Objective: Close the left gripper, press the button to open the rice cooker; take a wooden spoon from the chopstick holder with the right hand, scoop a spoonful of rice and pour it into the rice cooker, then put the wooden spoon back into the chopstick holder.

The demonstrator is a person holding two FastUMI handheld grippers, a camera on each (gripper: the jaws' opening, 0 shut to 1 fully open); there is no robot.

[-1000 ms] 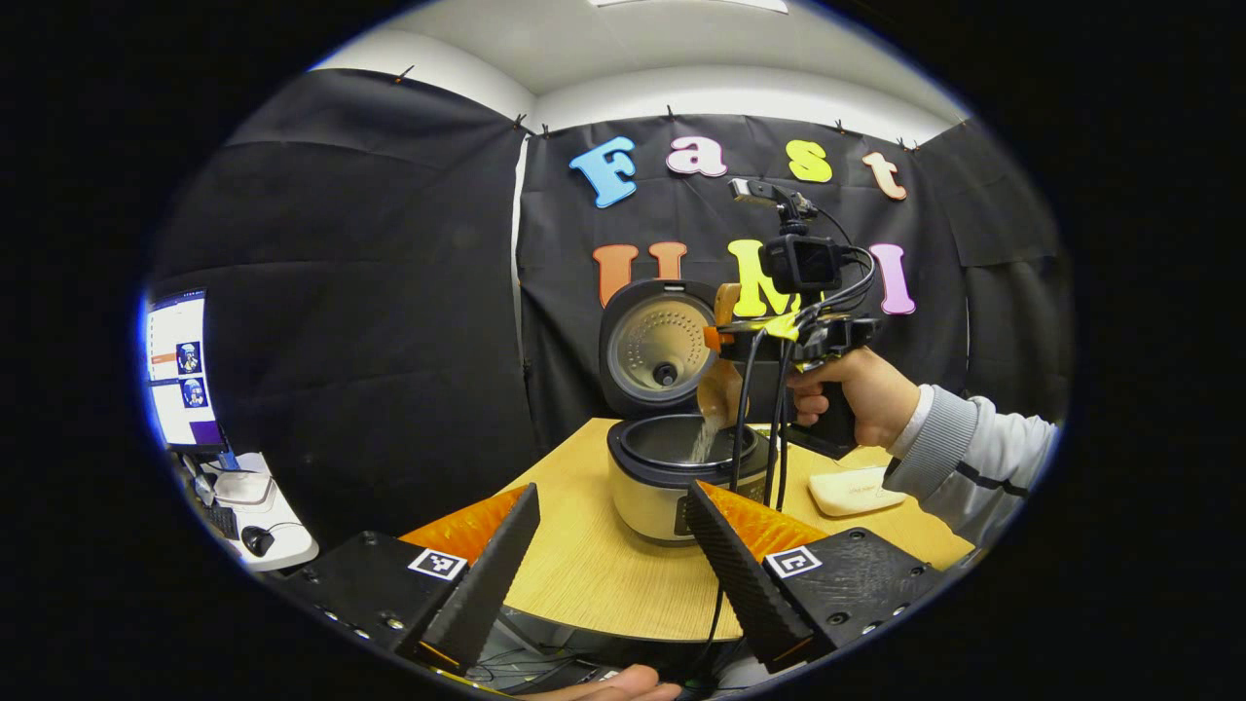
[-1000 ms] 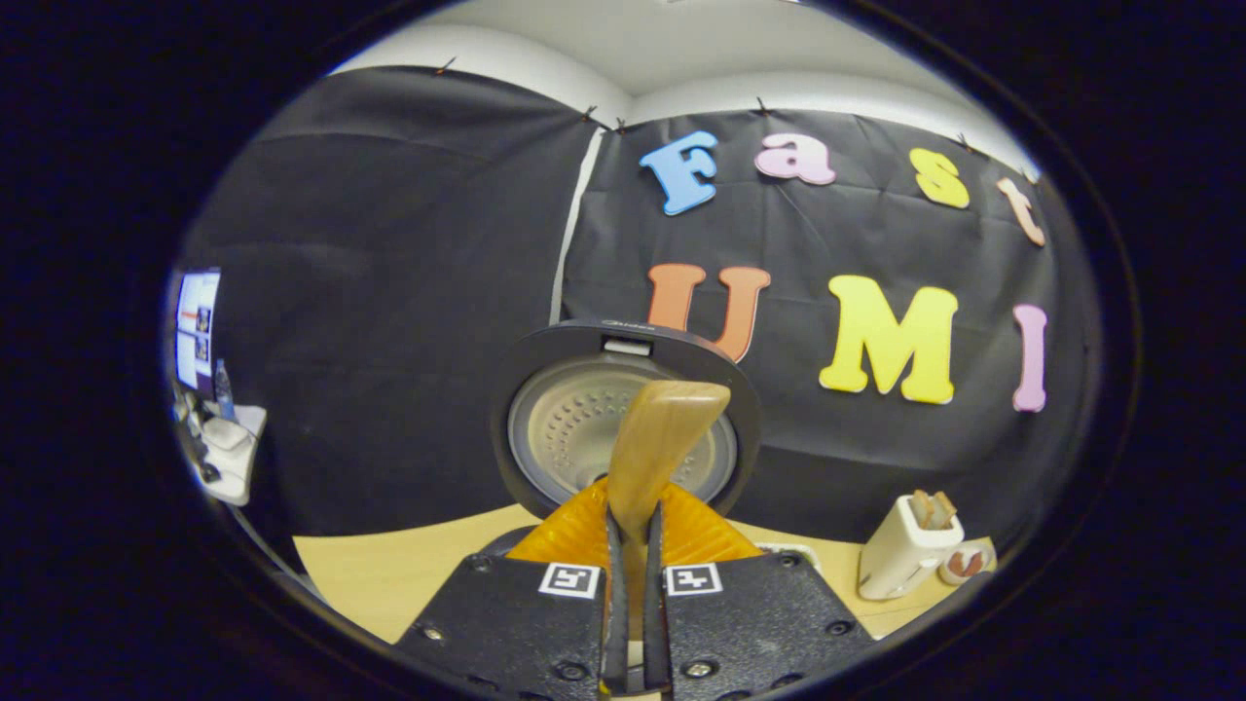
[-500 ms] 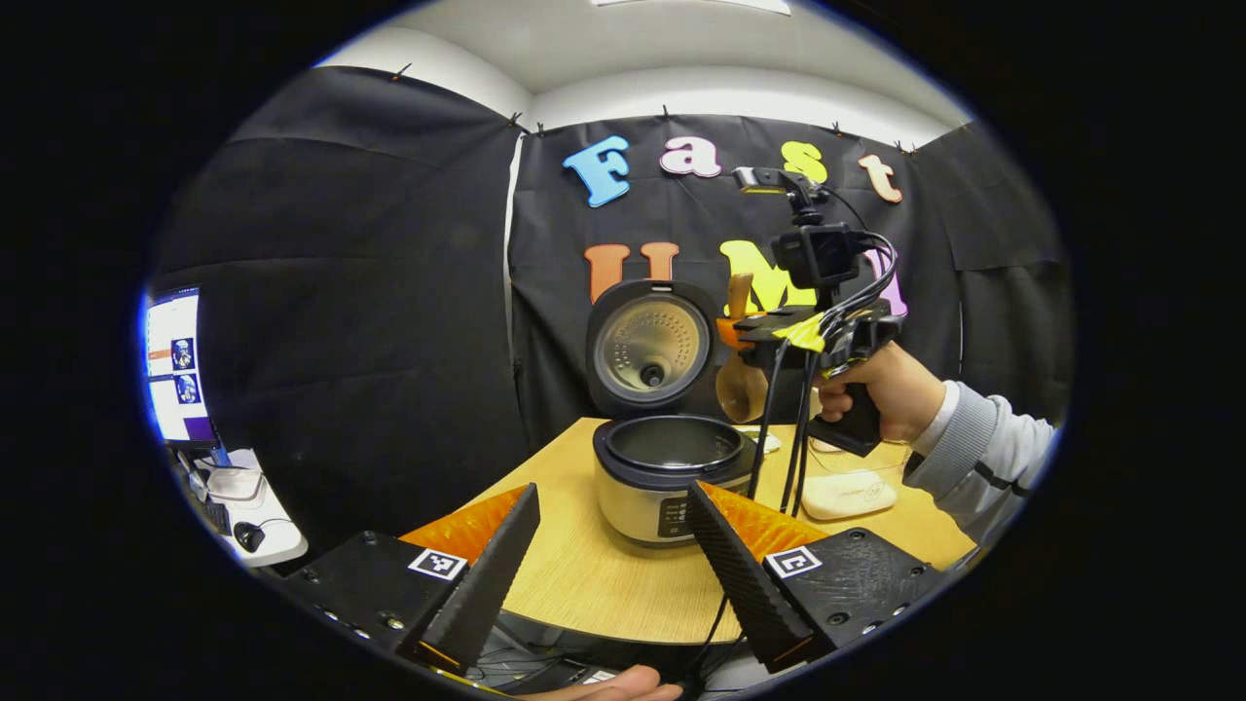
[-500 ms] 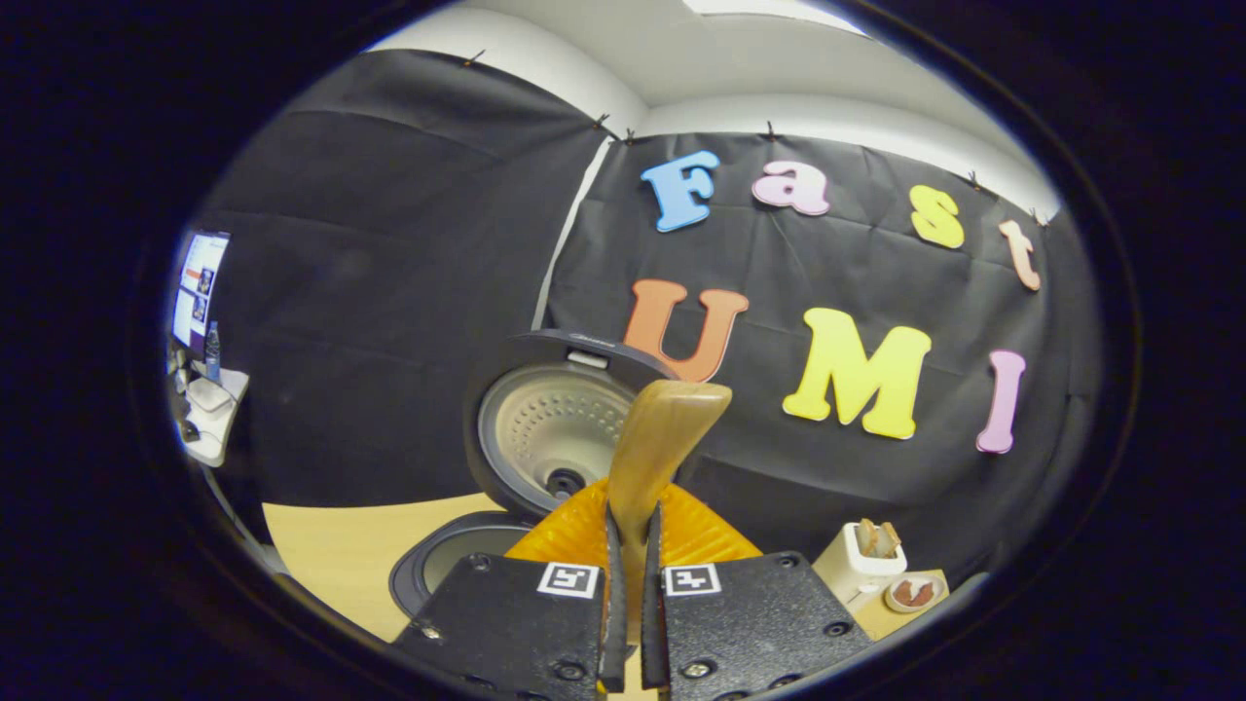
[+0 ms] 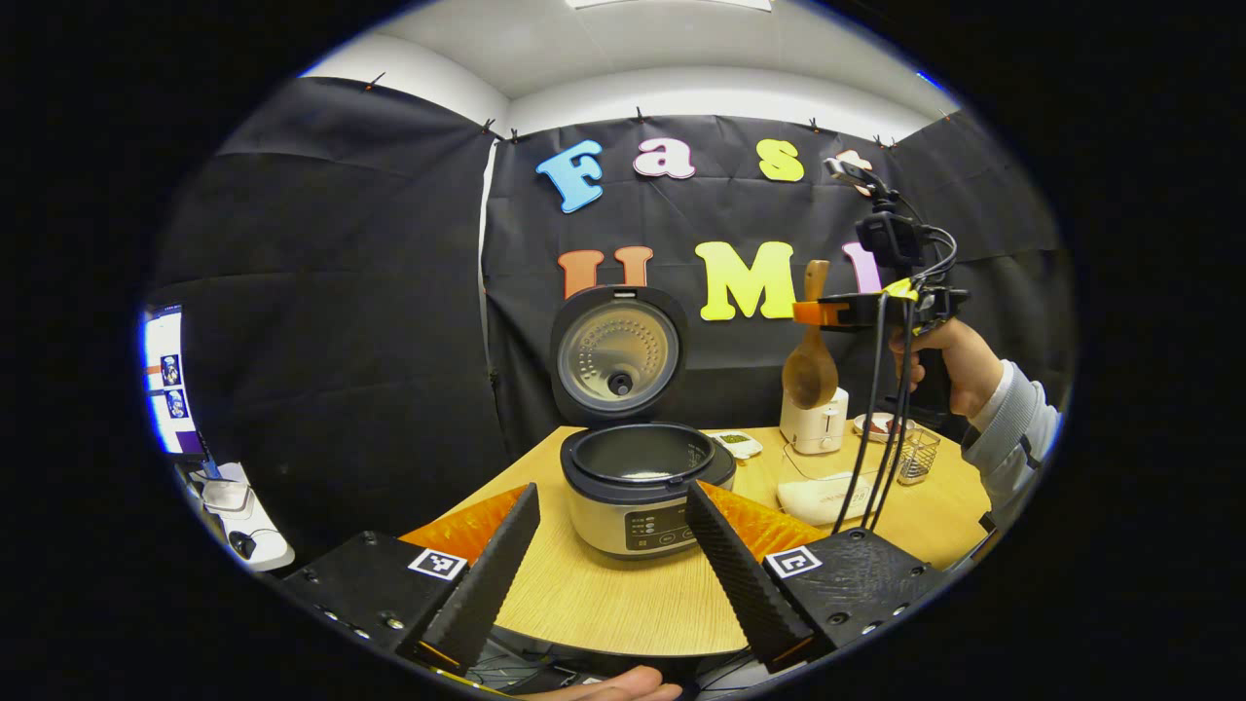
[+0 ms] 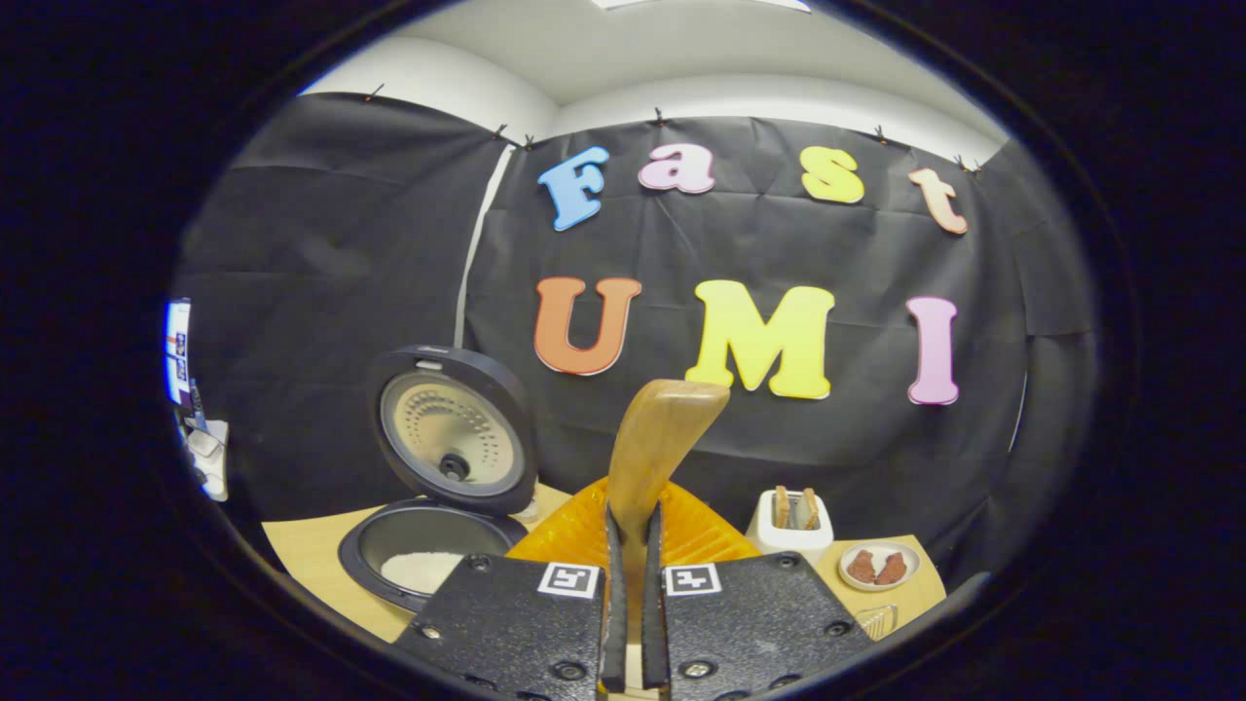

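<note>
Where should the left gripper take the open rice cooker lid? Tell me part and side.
Probably the top rim of the lid, from above: it stands upright on its rear hinge, so that free edge is thin, unobstructed and farthest from the hinge. The left gripper is open.

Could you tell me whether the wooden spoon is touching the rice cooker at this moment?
Apart. In the left gripper view the wooden spoon, clamped in the right hand-held gripper, hangs well to the side of the open rice cooker, dark wall between them.
</note>
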